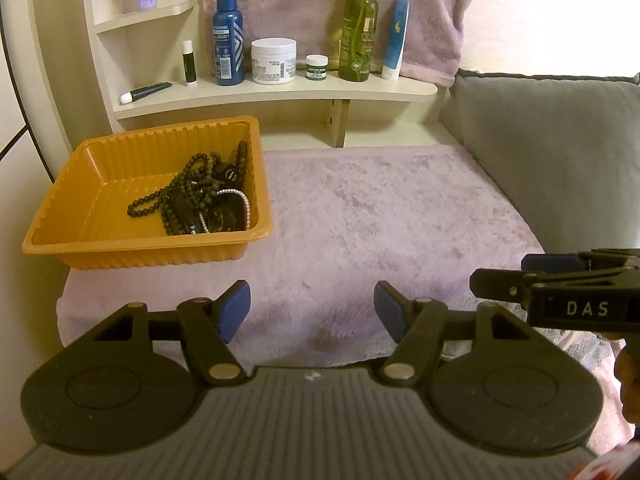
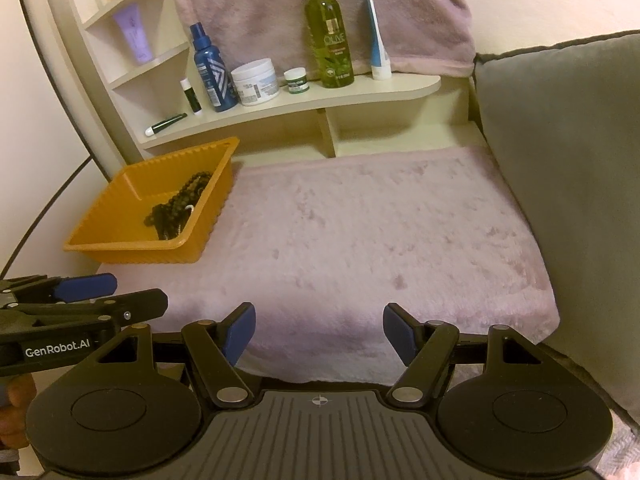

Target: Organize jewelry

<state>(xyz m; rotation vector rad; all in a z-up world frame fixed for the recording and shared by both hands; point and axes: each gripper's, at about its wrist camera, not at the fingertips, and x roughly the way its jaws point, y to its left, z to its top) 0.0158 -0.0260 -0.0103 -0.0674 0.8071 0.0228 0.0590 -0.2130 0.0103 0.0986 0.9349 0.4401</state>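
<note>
An orange plastic tray (image 1: 60,208) stands at the left of a pink fluffy towel (image 1: 380,220). In it lies a tangle of dark bead necklaces (image 1: 188,192), a thin white pearl strand (image 1: 240,200) and dark watches. The tray (image 2: 100,216) and beads (image 2: 180,204) also show in the right wrist view. My left gripper (image 1: 312,312) is open and empty, low over the towel's near edge. My right gripper (image 2: 319,334) is open and empty, beside it on the right. Each gripper shows in the other's view, the right one (image 1: 500,276) and the left one (image 2: 136,292).
A cream shelf (image 1: 280,96) behind the towel holds a blue bottle (image 1: 229,36), a white jar (image 1: 274,60), a small green jar (image 1: 317,67), a green olive spray bottle (image 1: 358,28) and tubes. A grey cushion (image 1: 560,152) stands along the right side.
</note>
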